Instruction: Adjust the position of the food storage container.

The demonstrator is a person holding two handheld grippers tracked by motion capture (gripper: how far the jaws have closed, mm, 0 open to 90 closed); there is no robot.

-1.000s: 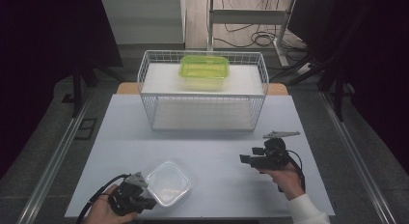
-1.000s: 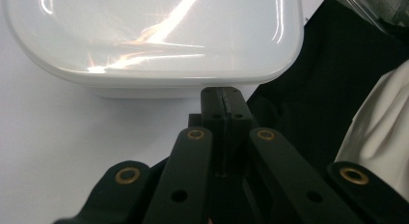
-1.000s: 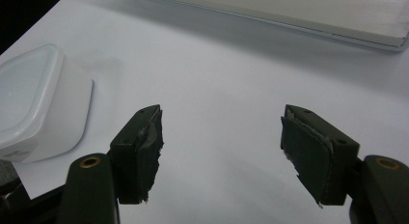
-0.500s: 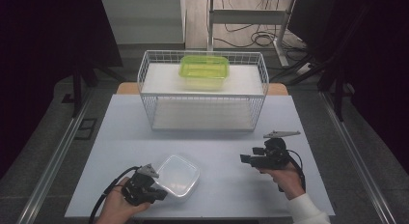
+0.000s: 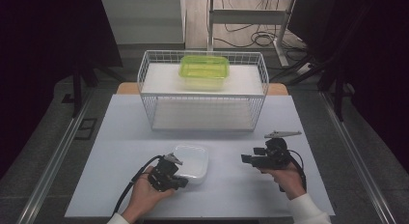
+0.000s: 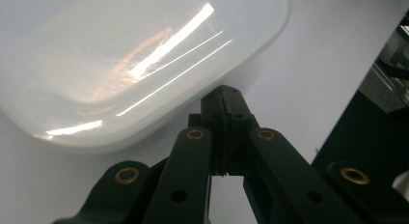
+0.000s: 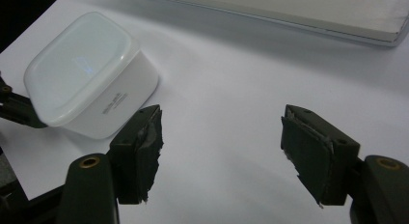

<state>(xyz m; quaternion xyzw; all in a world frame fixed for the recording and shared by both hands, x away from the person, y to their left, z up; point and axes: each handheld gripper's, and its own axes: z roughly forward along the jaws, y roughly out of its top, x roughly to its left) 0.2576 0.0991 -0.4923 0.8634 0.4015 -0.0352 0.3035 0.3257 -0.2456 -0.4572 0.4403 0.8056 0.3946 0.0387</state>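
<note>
Tabletop: white container now farther right

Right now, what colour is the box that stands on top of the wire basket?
The box is yellow-green and see-through; the high view shows it best.

We saw a white wire basket standing at the far middle of the pale surface, its open mesh front facing us. On a white board laid inside the basket sat a lime-green translucent container with its lid on, toward the back. Beyond the surface, dark cables lay looped on the floor beside a metal frame's legs.
</note>
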